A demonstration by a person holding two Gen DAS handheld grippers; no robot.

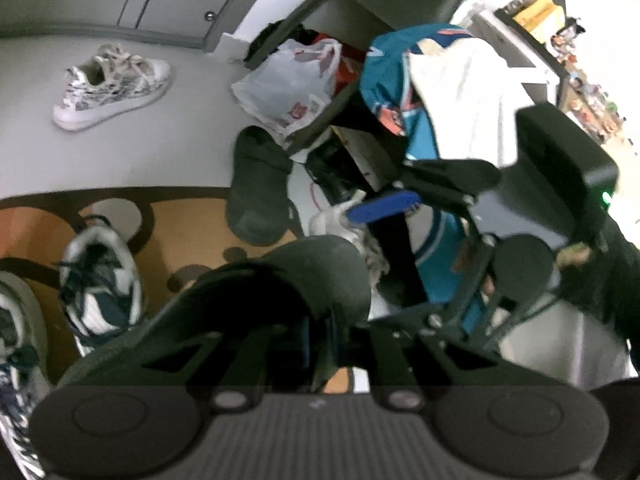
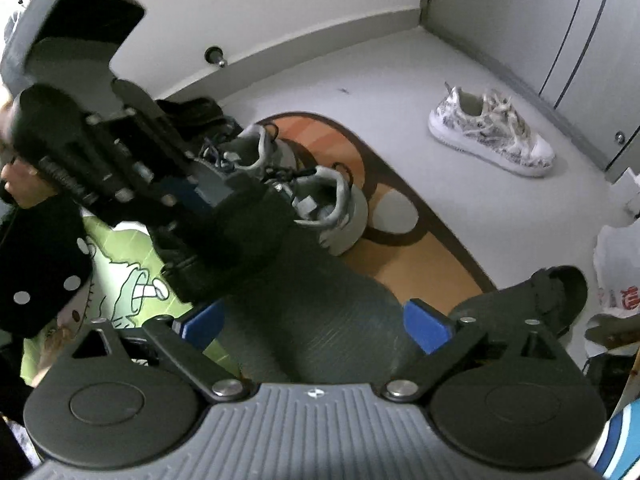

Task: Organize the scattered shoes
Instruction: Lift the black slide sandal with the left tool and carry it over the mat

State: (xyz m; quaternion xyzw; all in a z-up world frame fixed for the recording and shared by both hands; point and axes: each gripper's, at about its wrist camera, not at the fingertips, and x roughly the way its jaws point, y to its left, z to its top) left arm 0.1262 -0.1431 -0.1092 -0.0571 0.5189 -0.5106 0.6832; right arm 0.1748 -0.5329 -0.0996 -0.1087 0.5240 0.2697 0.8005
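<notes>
A dark grey slipper [image 2: 320,280] is held off the floor, ribbed sole toward the right wrist camera. My right gripper [image 2: 316,322] is shut on it, a blue pad on each side. My left gripper [image 1: 320,320] is shut on the same slipper [image 1: 316,272] at its other end. Its mate [image 1: 256,188] lies on the grey floor beside a plastic bag. A white patterned sneaker [image 1: 112,84] lies alone farther out. A pair of navy-and-white sneakers [image 1: 100,280] stands on the orange mat.
A white plastic bag [image 1: 292,84] and a heap of teal and white clothes [image 1: 440,92] crowd a dark cabinet. An orange and brown mat [image 2: 420,264] covers part of the floor. A green printed cloth [image 2: 128,280] lies at left. Cupboard doors [image 2: 560,40] line the far wall.
</notes>
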